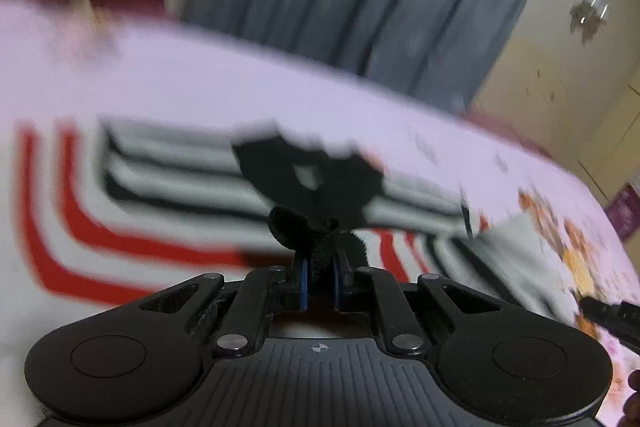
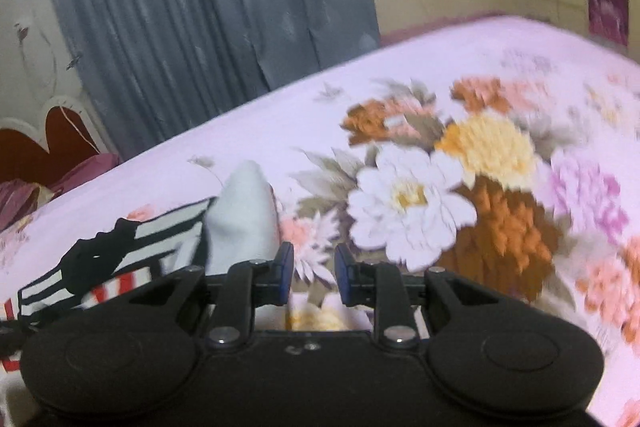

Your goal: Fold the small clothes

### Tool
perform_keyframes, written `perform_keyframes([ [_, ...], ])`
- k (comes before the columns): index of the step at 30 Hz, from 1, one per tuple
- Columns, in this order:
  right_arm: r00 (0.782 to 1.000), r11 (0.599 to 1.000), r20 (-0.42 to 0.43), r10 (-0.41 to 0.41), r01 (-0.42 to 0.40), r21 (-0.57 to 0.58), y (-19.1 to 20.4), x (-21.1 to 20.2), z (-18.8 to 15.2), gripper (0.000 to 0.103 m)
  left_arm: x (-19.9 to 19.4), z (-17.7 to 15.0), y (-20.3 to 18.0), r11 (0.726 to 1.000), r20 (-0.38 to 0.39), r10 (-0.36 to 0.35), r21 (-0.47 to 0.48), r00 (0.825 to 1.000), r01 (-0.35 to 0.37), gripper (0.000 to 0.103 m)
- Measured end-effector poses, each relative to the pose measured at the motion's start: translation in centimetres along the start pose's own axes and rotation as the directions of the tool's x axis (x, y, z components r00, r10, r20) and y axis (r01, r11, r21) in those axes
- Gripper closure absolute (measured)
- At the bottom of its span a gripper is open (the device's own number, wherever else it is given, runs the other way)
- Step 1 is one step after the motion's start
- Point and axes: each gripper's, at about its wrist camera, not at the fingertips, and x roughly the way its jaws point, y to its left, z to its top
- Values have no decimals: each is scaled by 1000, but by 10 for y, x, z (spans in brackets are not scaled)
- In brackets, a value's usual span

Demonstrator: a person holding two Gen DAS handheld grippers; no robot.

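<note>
White shirt (image 1: pixel 168 227) w/ red, black stripes; black trim pinched in left tool (image 1: pixel 320 279).

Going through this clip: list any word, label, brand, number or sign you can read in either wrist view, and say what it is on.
No readable text in either view.
Left gripper body: a small cross-shaped mark, no letters.
Right gripper body: a small pale mark, too blurred to read.
Striped garment: red and black stripes and a black patch with a pale shape, blurred, no legible lettering.
Bedsheet: flower print only.

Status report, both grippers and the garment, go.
Left gripper shut on black trim of striped garment. Right gripper open, empty, over floral bedsheet. Nothing in the way.
</note>
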Motion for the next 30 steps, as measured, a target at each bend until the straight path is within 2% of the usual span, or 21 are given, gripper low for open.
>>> perform_keyframes([
  [2, 1000, 1000, -14, 13, -13, -2, 4, 3, -5, 80, -17, 0, 12, 993, 49, 76, 83, 996, -80, 93],
  [3, 999, 1000, -25, 26, -26, -10, 6, 4, -9, 77, -16, -2, 18, 989, 36, 107, 102, 994, -110, 93],
  [8, 991, 995, -107, 85, -90, -36, 15, 22, -21, 73, -10, -14, 31, 986, -2, 145, 81, 989, -145, 93],
  [11, 984, 992, -155, 87, -100, -76, 22, 34, -30, 73, -6, -20, 31, 982, -24, 172, 83, 985, -170, 91],
  [12, 978, 992, -194, 71, -90, -90, 23, 41, -33, 74, -4, -24, 34, 979, -34, 190, 84, 981, -186, 83],
  [13, 975, 991, -213, 67, -90, -98, 24, 44, -34, 74, -4, -25, 35, 975, -34, 211, 79, 977, -208, 68],
  [14, 977, 991, -200, 77, -98, -97, 24, 42, -32, 73, -6, -24, 38, 975, -23, 215, 69, 976, -213, 58],
  [15, 980, 990, -179, 83, -102, -99, 23, 38, -28, 73, -10, -22, 41, 975, -7, 215, 52, 977, -214, 41],
  [17, 987, 988, -130, 97, -111, -107, 23, 36, -17, 64, -9, -18, 47, 979, -1, 200, 26, 980, -200, 38],
  [18, 987, 986, -114, 110, -123, -110, 23, 39, -9, 60, -6, -16, 47, 982, -14, 188, 28, 982, -187, 39],
  [20, 987, 985, -93, 128, -138, -106, 24, 53, 5, 60, 7, -12, 44, 985, -49, 173, 36, 984, -171, 48],
  [21, 986, 983, -79, 144, -152, -100, 24, 60, 12, 60, 14, -11, 43, 984, -75, 178, 40, 981, -175, 62],
  [23, 981, 982, -84, 173, -179, -66, 22, 84, 25, 58, 23, -13, 41, 983, -85, 183, 47, 979, -180, 73],
  [24, 977, 980, -101, 188, -193, -43, 20, 97, 29, 58, 25, -14, 40, 982, -79, 184, 54, 980, -180, 84],
  [25, 971, 978, -126, 206, -209, -18, 20, 110, 32, 56, 26, -14, 40, 982, -74, 185, 60, 980, -180, 90],
  [26, 960, 973, -158, 231, -233, 6, 19, 123, 33, 59, 24, -13, 39, 983, -59, 175, 60, 983, -171, 92],
  [27, 947, 963, -178, 267, -269, 18, 19, 131, 32, 84, 19, -13, 39, 985, -18, 164, 60, 986, -163, 93],
  [28, 939, 955, -181, 291, -296, 2, 21, 135, 31, 93, 10, -14, 38, 984, 38, 161, 67, 986, -164, 93],
  [29, 956, 967, -176, 234, -248, -62, 25, 136, 29, 93, 8, -16, 39, 980, 58, 182, 71, 982, -186, 93],
  [30, 970, 976, -168, 173, -192, -101, 26, 137, 25, 93, 13, -19, 42, 976, 30, 204, 66, 978, -206, 96],
])
